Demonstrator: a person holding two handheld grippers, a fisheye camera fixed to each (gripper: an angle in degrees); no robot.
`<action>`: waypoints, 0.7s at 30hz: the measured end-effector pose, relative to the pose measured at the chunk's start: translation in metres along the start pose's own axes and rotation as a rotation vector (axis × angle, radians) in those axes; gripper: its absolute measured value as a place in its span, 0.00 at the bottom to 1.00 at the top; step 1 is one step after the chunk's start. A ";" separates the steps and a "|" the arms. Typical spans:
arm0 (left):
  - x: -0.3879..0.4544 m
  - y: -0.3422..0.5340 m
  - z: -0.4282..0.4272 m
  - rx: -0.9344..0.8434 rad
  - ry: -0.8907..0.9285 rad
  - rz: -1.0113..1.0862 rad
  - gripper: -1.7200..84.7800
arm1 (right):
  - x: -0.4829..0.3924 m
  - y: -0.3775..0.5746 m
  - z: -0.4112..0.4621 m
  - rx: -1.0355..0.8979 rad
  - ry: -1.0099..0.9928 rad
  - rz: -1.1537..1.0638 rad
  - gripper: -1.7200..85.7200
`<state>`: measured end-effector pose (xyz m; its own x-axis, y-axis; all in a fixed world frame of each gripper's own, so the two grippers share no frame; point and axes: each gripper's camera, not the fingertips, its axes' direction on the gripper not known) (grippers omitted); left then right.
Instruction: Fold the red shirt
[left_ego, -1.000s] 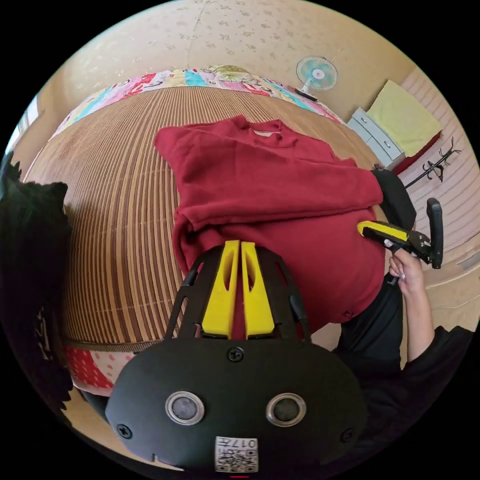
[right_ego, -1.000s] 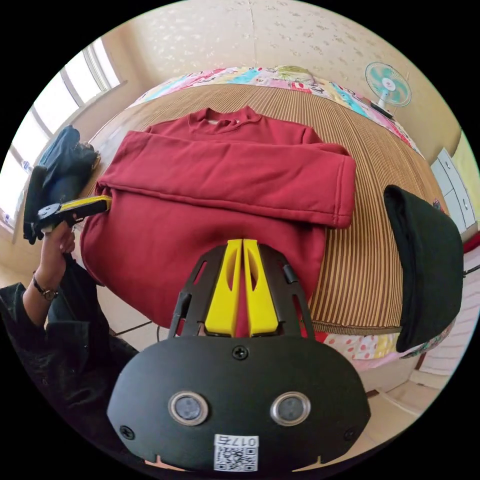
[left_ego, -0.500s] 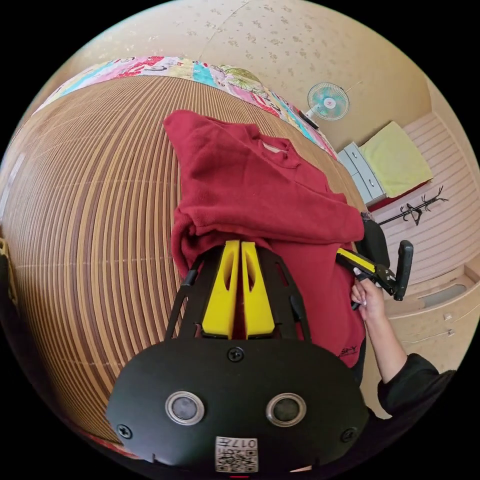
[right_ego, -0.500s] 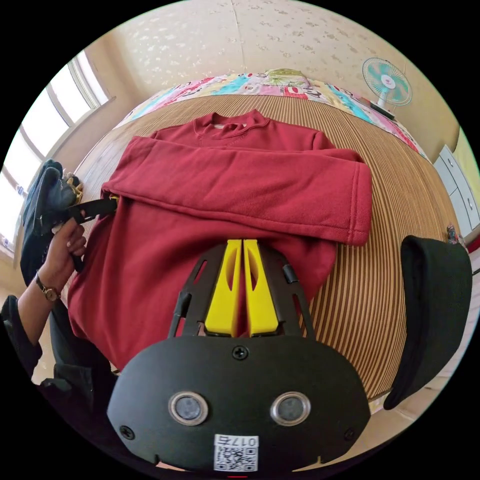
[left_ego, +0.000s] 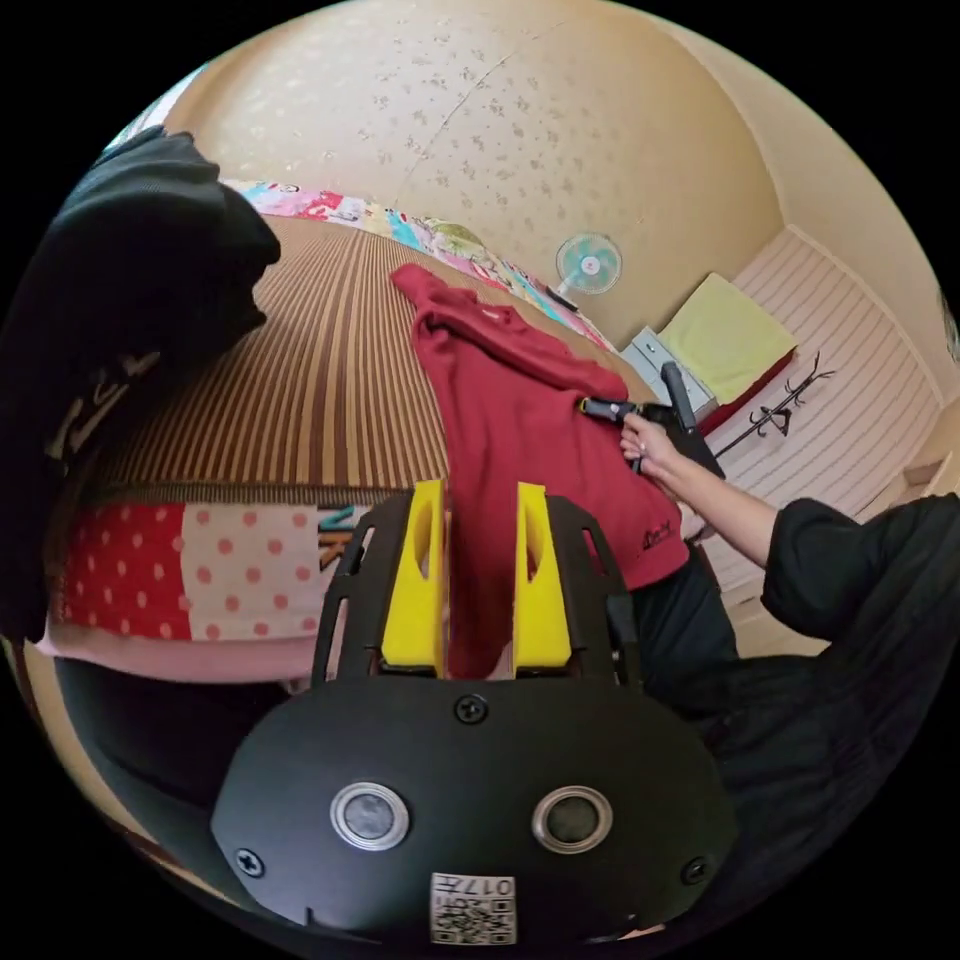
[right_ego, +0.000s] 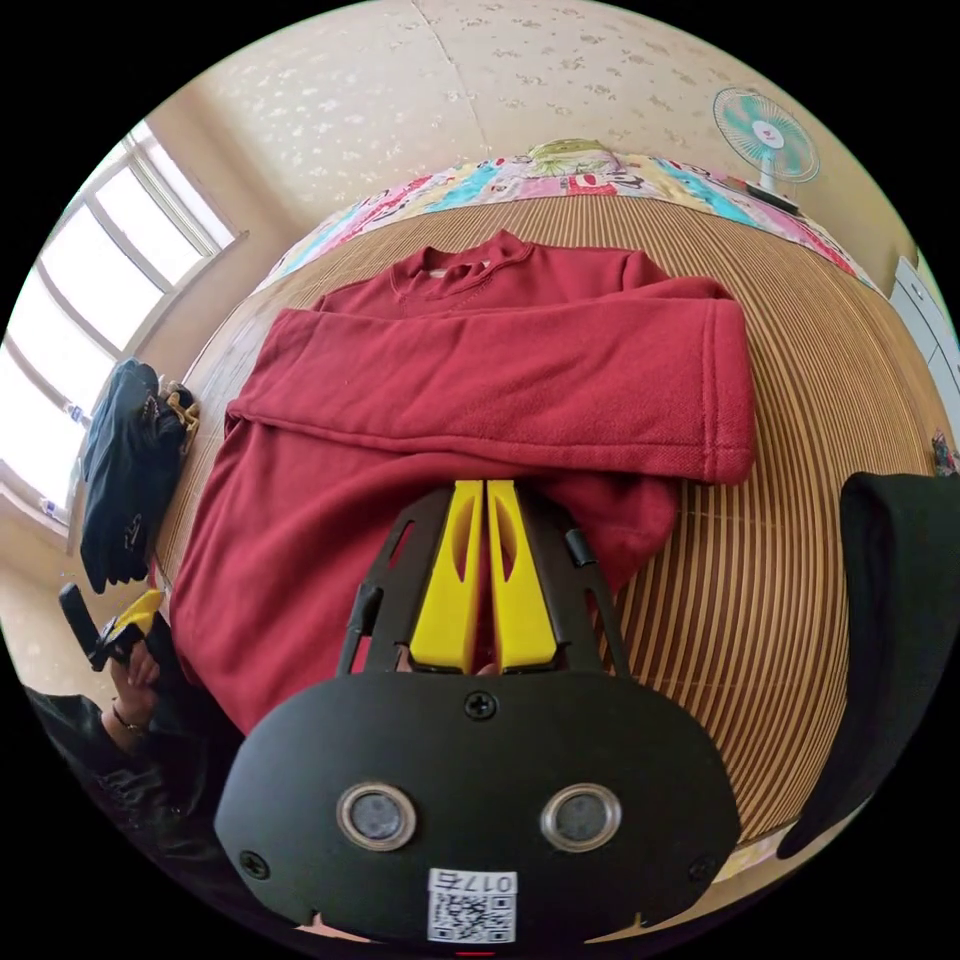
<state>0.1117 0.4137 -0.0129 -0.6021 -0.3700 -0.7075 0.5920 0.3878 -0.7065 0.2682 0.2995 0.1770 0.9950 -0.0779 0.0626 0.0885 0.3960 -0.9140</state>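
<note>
— Where is the red shirt (right_ego: 480, 400) laid?
— Flat on the bed's striped mat (right_ego: 800, 420), one sleeve folded across.
— And the jaws?
— The right gripper (right_ego: 478, 490) is clamped on the hem; the left gripper (left_ego: 478, 495) is held parted around hanging fabric.

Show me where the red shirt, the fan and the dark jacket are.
red shirt (right_ego: 500, 370): right gripper view, on the folded sleeve.
fan (right_ego: 765, 130): right gripper view, on its round head.
dark jacket (right_ego: 125, 470): right gripper view, on its middle.
</note>
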 end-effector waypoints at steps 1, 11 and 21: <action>-0.003 0.001 0.010 -0.093 0.040 -0.007 0.15 | -0.002 0.002 0.001 0.000 0.001 -0.007 0.03; 0.034 -0.014 0.071 -0.433 0.031 0.088 0.12 | -0.035 0.022 0.010 0.012 0.096 -0.065 0.03; 0.089 -0.022 0.096 -0.500 -0.022 0.117 0.12 | -0.080 0.027 0.020 0.021 0.269 -0.143 0.02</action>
<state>0.0962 0.2916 -0.0614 -0.5325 -0.3157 -0.7853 0.3226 0.7821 -0.5331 0.1923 0.3346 0.1558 0.9246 -0.3726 0.0792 0.2307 0.3822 -0.8948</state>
